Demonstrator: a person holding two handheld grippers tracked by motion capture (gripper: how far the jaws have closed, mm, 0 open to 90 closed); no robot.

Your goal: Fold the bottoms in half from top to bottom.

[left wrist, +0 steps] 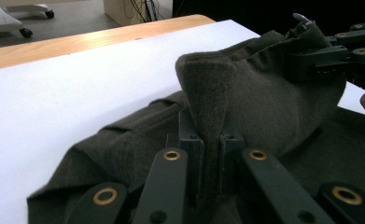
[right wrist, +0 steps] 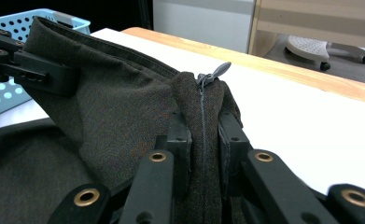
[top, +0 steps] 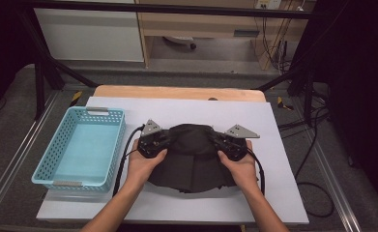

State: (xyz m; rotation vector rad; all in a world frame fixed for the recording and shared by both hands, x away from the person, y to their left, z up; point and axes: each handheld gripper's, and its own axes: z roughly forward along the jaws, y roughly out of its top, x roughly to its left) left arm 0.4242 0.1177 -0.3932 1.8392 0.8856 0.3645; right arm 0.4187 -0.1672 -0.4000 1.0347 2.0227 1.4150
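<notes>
Two hand-held grippers pinch one dark garment (top: 192, 159) that lies in the middle of the white counter (top: 283, 193), just right of a blue basket (top: 61, 159). The garment is a dark brown-grey cloth with a fine, slightly fuzzy weave. Most of it spreads flat in a rounded heap on the counter, with soft folds and a seam running across its lower half, while its far edge is lifted off the surface between the two grips.

In the left gripper view, the left hand-held gripper (left wrist: 211, 161) has its jaws pressed together on a thick folded edge of the cloth, which rises above them in a rounded peak. In the right gripper view, the right hand-held gripper (right wrist: 203, 154) is closed on another edge, where a grey zip (right wrist: 203, 121) runs up between the jaws and ends in a small grey pull (right wrist: 220, 70). Between the two grips the cloth hangs as a taut, sloping sheet. In the high view each gripper sits at one side of the raised edge, a hand behind it.
</notes>
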